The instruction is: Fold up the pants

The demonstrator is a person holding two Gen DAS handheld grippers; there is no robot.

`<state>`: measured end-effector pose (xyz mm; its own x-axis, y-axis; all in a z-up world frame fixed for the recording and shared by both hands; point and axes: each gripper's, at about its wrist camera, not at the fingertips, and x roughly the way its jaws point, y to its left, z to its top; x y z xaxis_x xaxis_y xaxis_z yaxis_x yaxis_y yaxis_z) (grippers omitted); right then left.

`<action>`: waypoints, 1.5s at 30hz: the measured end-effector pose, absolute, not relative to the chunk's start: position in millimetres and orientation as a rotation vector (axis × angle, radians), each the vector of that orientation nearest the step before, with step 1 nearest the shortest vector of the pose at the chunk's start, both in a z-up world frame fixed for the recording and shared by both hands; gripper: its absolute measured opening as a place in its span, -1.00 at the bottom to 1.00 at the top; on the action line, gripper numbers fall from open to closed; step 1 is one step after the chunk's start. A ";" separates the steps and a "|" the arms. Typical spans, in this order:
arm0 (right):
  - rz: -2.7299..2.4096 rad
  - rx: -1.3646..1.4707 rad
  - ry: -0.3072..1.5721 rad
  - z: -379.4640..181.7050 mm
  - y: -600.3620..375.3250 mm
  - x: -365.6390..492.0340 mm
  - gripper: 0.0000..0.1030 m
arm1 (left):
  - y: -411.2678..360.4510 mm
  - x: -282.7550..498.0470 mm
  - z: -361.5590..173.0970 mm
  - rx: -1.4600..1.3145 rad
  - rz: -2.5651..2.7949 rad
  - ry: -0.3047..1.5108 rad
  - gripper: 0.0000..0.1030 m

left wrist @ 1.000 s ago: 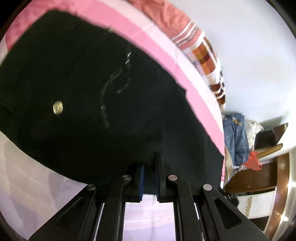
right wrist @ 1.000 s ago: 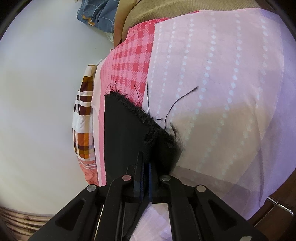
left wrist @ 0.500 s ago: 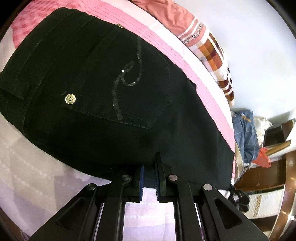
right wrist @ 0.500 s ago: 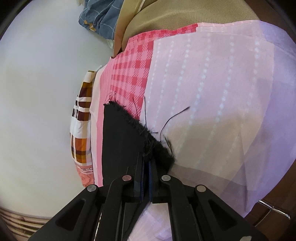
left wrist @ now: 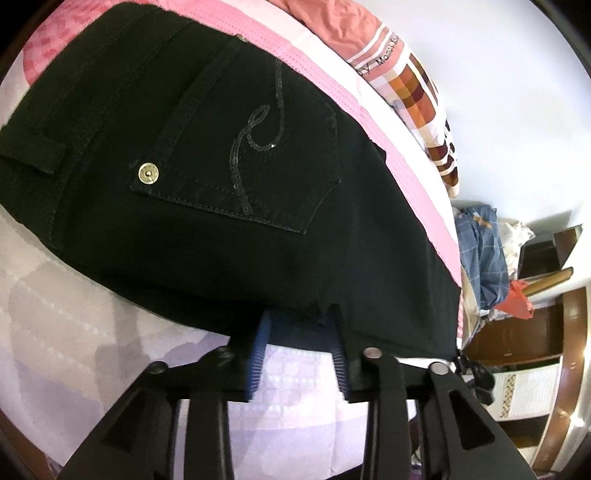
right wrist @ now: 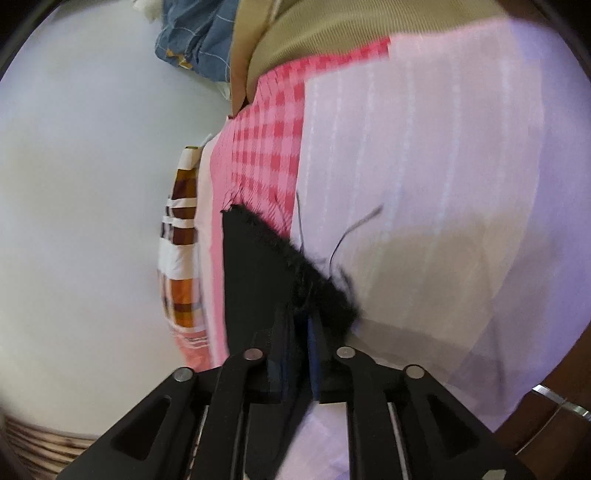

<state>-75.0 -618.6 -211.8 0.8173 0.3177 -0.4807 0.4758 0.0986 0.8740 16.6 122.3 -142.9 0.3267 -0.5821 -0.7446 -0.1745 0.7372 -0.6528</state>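
Black pants (left wrist: 221, 147) lie on the pink bedsheet (left wrist: 55, 314), back pocket up, with a sequin curl and a brass rivet (left wrist: 148, 172). My left gripper (left wrist: 299, 325) sits at their near edge. Its jaws are opening, the blue pads (left wrist: 258, 343) stand well apart, and the fabric edge rests at their tips, unpinched. In the right wrist view the frayed hem (right wrist: 266, 251) of a leg lies on the sheet with loose threads trailing. My right gripper (right wrist: 299, 314) is at that hem, its jaws opening a little, with dark cloth between the parted pads.
A checked orange and white pillow (left wrist: 413, 81) lies along the far side of the bed by the white wall. A heap of blue clothes (left wrist: 480, 251) and brown wooden furniture (left wrist: 517, 332) stand past the bed's end. A tan cloth (right wrist: 351, 33) covers the sheet's far end.
Both grippers were shut on the black fabric and their pads have now parted, the left widely, the right slightly. The pants have sunk flat onto the sheet.
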 end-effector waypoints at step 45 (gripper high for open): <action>-0.171 1.208 0.744 -182.0 -602.2 -72.8 -0.92 | 118.9 18.2 -144.2 -0.705 -0.320 1.257 -0.17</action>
<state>-72.8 -602.2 -182.0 0.7550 0.2593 -0.6023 0.4966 0.3738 0.7834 18.2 118.9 -144.2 0.3013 -0.5840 -0.7538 -0.1524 0.7509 -0.6426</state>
